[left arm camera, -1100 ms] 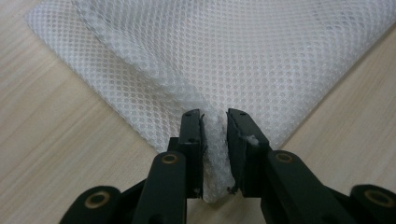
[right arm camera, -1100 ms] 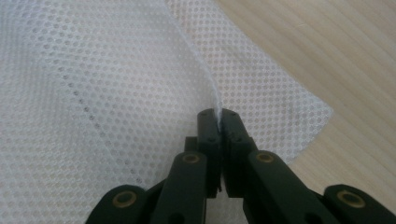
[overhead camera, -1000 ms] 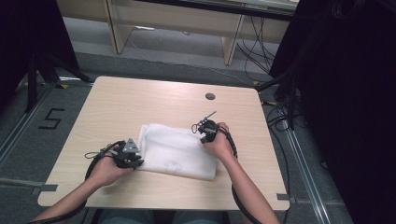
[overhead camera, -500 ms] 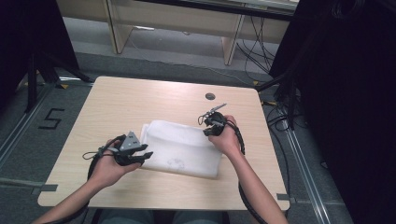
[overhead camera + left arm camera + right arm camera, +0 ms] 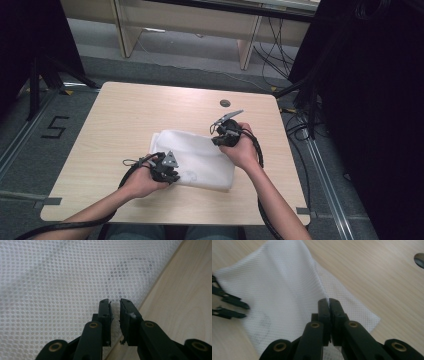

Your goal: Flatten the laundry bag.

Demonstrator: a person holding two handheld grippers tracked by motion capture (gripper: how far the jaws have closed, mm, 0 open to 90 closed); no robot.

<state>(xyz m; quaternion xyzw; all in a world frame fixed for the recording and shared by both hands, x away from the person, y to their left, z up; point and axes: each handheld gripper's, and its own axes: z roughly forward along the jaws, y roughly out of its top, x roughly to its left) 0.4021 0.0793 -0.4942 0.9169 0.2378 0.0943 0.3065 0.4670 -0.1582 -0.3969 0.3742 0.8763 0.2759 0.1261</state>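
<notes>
Right gripper (image 5: 329, 302) has risen, its jaws pressed together on the far edge of the mesh cloth (image 5: 197, 157) and peeling that layer off the table (image 5: 125, 115). Left gripper (image 5: 114, 305) has slid over the near edge, its jaws just closing to a narrow gap (no cloth visibly pinched). Probably a fold starting. The cloth lies mid-table; its faint printed mark is unreadable.

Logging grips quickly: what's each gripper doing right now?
Left gripper: open, just been closing over the white mesh cloth.
Right gripper: shut on the cloth's edge.
</notes>
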